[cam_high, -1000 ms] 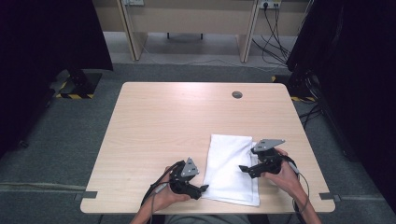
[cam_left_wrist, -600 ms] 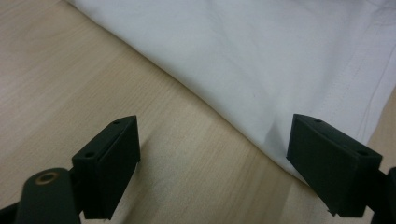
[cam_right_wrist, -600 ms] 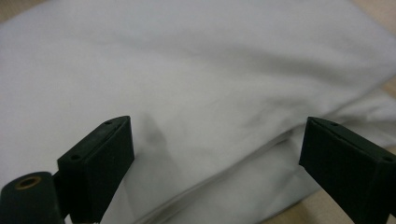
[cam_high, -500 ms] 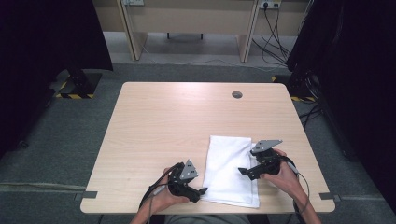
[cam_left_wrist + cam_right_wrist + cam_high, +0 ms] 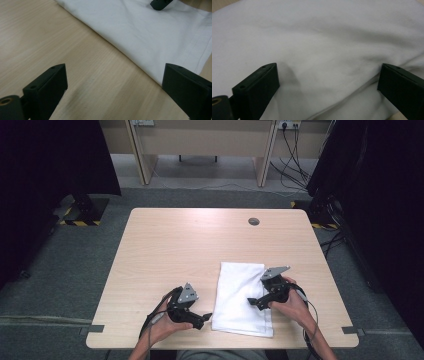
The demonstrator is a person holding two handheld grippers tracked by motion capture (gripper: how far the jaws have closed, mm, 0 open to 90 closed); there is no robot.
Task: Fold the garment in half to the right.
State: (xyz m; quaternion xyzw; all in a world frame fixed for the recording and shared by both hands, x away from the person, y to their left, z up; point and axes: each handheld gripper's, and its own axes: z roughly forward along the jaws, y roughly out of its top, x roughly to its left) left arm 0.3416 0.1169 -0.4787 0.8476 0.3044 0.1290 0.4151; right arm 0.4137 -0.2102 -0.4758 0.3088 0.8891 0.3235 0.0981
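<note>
Grey carpet surrounds a pale wooden table (image 5: 200, 250), with dark curtains at both sides and desk legs and cables along the far wall. On the near part of the tabletop lies a folded white cloth (image 5: 240, 295), roughly rectangular, its long sides running away from the person.

At the left, the left hand (image 5: 162, 325) holds the left gripper (image 5: 202, 318) low over bare wood just beside the cloth's near left edge. In the left gripper view its jaws stand wide apart and hold nothing: wood grain fills the gap between them, the stitched hem of the cloth runs diagonally ahead of them, and the cloth's corner reaches down close to the right-hand jaw. Whether that jaw touches the fabric cannot be told. A black tip of the other gripper shows at the far side of the cloth.

At the right, the right hand (image 5: 295, 302) holds the right gripper (image 5: 252, 302) over the cloth's right half, its tips pointing inward across the fabric. In the right gripper view its jaws are also spread wide, with rumpled white cloth lying between and beyond them and a soft fold running toward the right-hand jaw. Nothing is pinched.
</note>
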